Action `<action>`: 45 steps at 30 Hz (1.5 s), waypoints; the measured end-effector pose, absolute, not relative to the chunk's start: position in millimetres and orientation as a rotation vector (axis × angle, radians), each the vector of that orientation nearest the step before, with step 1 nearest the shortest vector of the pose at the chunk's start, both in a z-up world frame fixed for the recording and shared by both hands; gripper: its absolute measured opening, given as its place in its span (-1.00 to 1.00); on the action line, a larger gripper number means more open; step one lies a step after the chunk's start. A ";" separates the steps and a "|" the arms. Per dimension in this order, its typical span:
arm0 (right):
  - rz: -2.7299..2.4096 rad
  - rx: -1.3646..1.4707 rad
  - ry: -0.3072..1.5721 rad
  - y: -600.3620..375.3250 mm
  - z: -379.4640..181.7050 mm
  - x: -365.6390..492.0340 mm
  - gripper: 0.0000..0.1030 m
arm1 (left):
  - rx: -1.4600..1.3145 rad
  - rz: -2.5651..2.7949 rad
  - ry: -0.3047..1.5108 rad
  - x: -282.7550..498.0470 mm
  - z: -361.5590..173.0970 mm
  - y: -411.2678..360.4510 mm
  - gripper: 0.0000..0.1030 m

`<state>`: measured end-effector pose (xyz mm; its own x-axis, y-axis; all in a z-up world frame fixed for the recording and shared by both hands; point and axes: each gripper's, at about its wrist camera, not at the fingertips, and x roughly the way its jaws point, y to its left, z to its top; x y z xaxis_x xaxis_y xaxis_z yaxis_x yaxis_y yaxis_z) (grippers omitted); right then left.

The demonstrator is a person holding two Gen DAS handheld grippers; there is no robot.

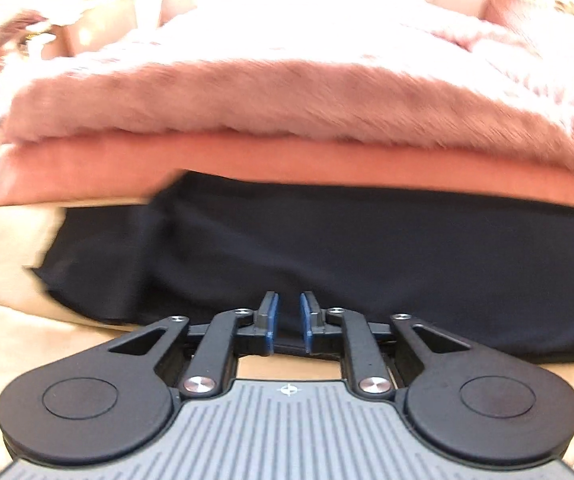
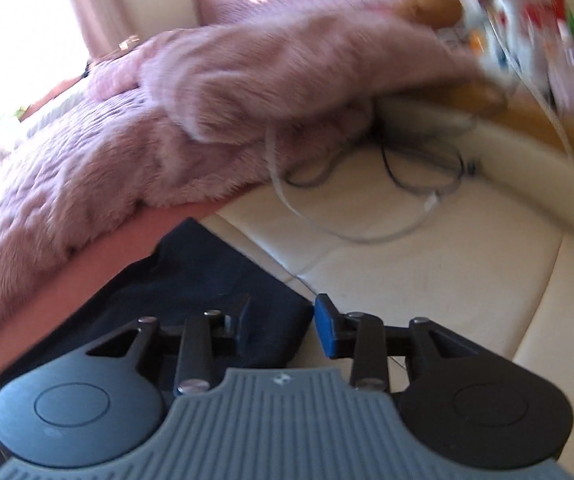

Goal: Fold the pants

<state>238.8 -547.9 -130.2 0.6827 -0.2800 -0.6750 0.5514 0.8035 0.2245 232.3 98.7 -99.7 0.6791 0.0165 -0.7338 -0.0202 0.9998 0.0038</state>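
Note:
The dark navy pants point(image 1: 347, 248) lie flat on a cream leather surface point(image 1: 15, 320), their far edge under a pink blanket. My left gripper point(image 1: 288, 322) sits at the pants' near edge, its blue-padded jaws a narrow gap apart with nothing clearly between them. In the right wrist view the pants point(image 2: 191, 280) lie at the lower left, ending in a corner. My right gripper point(image 2: 281, 328) is open over that corner, with the left finger above the cloth and the right fingertip point(image 2: 325, 330) over bare leather.
A fluffy pink blanket point(image 1: 287, 92) over a salmon sheet point(image 1: 207, 164) rises just behind the pants. In the right wrist view the blanket point(image 2: 127, 140) fills the left, thin cables point(image 2: 367, 184) lie on the cream leather point(image 2: 447, 272), and cluttered items point(image 2: 527, 20) stand far right.

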 end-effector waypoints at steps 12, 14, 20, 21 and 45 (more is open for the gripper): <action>-0.035 0.251 0.686 -359.5 -133.7 245.3 -0.37 | 0.276 0.112 0.827 231.5 -133.5 149.1 -0.11; 0.010 0.231 0.711 -333.5 -139.8 247.0 -0.37 | 0.307 0.143 0.808 232.5 -140.5 148.2 -0.13; 0.077 0.158 0.777 -281.4 -154.0 248.8 -0.37 | 0.186 0.148 0.754 231.9 -128.0 169.2 -0.97; 0.081 0.140 0.785 -275.0 -155.5 247.8 -0.37 | 0.182 0.141 0.741 231.2 -123.1 171.5 -0.98; 0.058 0.083 0.817 -263.0 -163.1 264.5 -0.37 | -0.098 0.255 0.811 331.2 -83.8 323.2 -0.67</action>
